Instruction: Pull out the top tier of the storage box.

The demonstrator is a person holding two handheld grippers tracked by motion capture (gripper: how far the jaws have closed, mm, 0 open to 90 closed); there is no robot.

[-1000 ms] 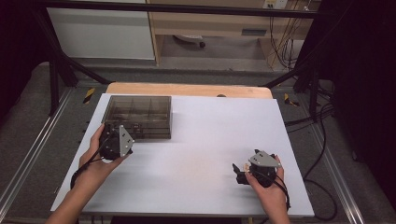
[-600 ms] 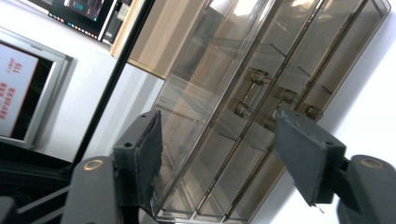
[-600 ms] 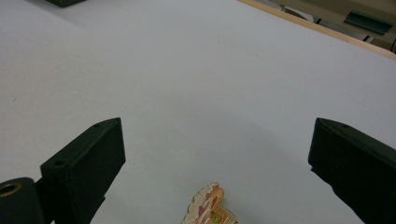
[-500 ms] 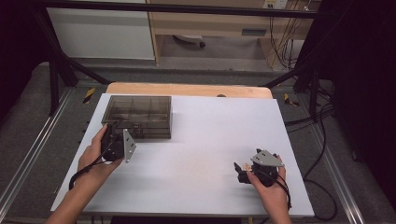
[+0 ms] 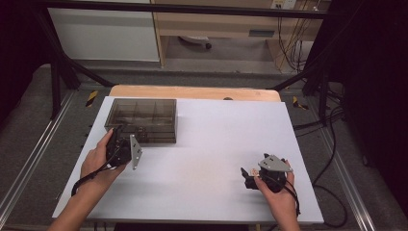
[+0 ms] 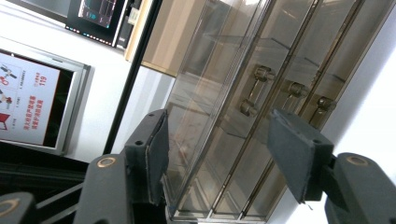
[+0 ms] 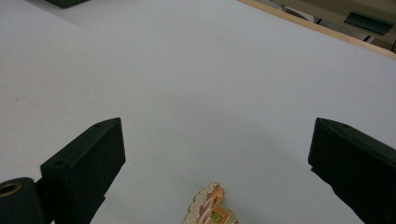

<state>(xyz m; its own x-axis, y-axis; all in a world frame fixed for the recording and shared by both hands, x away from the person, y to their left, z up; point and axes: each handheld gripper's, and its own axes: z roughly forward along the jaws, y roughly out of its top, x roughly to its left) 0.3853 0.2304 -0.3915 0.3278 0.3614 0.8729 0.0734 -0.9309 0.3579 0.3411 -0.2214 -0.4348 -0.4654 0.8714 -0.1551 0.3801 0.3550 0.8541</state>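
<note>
A smoky see-through drawer box point(image 5: 142, 118) stands at the back left of the white table point(image 5: 211, 139). My left gripper point(image 5: 123, 135) is held on its side right in front of it. In the left gripper view the box front point(image 6: 243, 93) and its small knobs point(image 6: 262, 73) lie beyond the gripper point(image 6: 224, 154). Its jaws have just been closing, but they are open and the pads press on nothing. My right gripper point(image 5: 247, 177) rests at the front right, open wide point(image 7: 215, 158). A small gold and pink badge point(image 7: 210, 212) lies on the table between its jaws.
A wooden strip point(image 5: 192, 92) edges the table at the back. Black frame bars point(image 5: 57, 72) and cables point(image 5: 332, 144) run along both sides. A white cabinet point(image 5: 103, 33) and a wooden shelf unit point(image 5: 216, 24) stand behind the table.
My left gripper has rolled onto its side, so its grey plate now stands edge-up to the right. Both hands have stayed where they were.
</note>
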